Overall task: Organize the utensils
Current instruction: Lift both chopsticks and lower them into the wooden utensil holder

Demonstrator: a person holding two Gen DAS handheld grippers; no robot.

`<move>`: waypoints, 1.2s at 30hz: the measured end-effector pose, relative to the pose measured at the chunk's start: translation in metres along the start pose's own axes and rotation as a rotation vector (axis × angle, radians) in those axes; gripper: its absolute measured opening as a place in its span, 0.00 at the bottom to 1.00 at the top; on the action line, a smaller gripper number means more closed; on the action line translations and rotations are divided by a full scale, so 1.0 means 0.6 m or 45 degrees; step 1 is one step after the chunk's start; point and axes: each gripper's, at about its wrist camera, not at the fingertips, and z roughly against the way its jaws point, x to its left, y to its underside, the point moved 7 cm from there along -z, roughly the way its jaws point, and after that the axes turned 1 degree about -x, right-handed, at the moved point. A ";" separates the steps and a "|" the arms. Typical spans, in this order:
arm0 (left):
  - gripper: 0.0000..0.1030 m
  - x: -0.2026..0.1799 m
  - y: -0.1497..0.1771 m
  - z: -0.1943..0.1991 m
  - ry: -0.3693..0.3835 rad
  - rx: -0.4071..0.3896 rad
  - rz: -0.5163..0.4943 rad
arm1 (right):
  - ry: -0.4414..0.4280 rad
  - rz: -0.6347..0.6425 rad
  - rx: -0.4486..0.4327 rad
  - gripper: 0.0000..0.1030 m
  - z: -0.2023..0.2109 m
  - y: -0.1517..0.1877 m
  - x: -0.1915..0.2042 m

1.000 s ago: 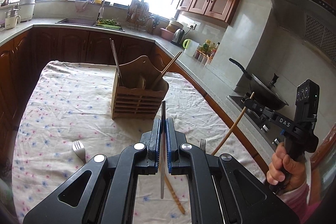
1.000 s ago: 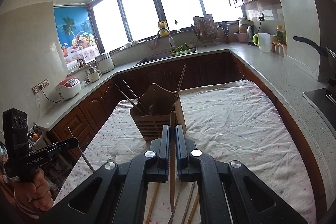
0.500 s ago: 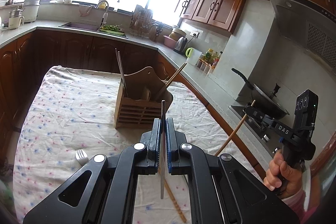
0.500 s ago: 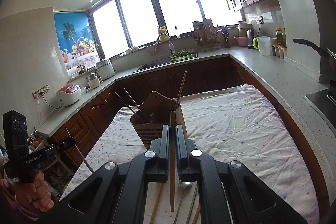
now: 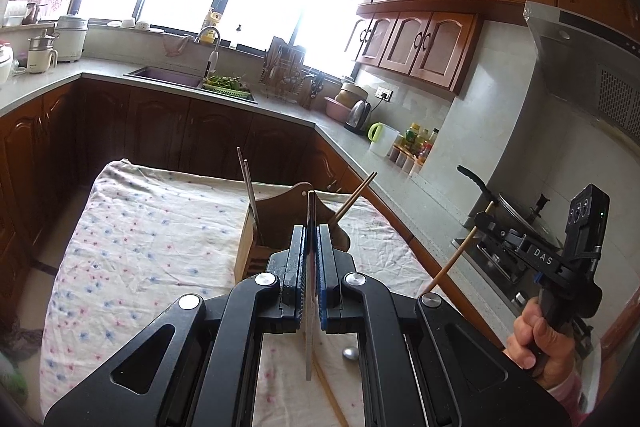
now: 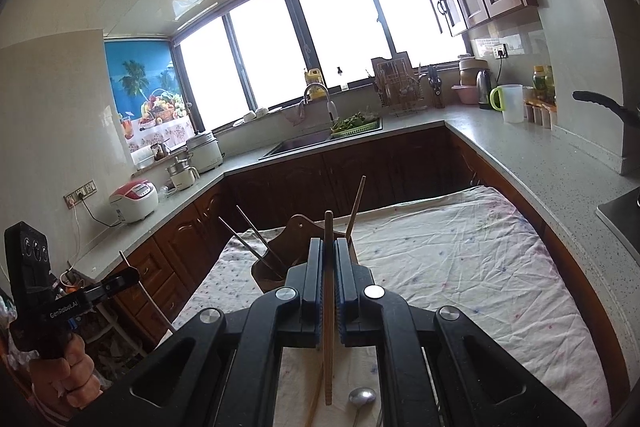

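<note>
My left gripper (image 5: 310, 235) is shut on a metal chopstick (image 5: 310, 327) held upright above the table. My right gripper (image 6: 329, 247) is shut on a wooden chopstick (image 6: 329, 327), also upright; it also shows in the left wrist view (image 5: 460, 251). A wooden utensil holder (image 5: 276, 223) stands on the flowered tablecloth (image 5: 140, 235) ahead of both grippers, with two metal chopsticks (image 5: 249, 187) and a wooden chopstick (image 5: 356, 197) leaning in it. It also shows in the right wrist view (image 6: 296, 239). A spoon (image 6: 362, 397) and a loose wooden chopstick (image 5: 330, 393) lie on the cloth below.
Stone counters (image 6: 520, 147) with dark wood cabinets run round the table on three sides. A sink (image 5: 168, 77) sits at the back. A wok on a stove (image 5: 504, 211) is to the right of the table. A kettle (image 5: 358, 111) and jug stand on the counter.
Both grippers have risen and tilted up, each still holding its chopstick. The holder now sits lower in both views and partly behind the fingers. The fork on the cloth has left the left view.
</note>
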 end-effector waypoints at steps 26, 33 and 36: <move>0.03 0.096 -0.141 -0.160 -0.158 -0.245 0.116 | 0.009 -0.041 -0.207 0.05 -0.161 -0.126 -0.005; 0.04 0.115 -0.089 -0.204 -0.192 -0.187 0.148 | 0.037 -0.078 -0.125 0.05 -0.214 -0.067 -0.034; 0.03 0.116 -0.070 -0.220 -0.190 -0.154 0.146 | 0.044 -0.105 -0.080 0.05 -0.230 -0.042 -0.044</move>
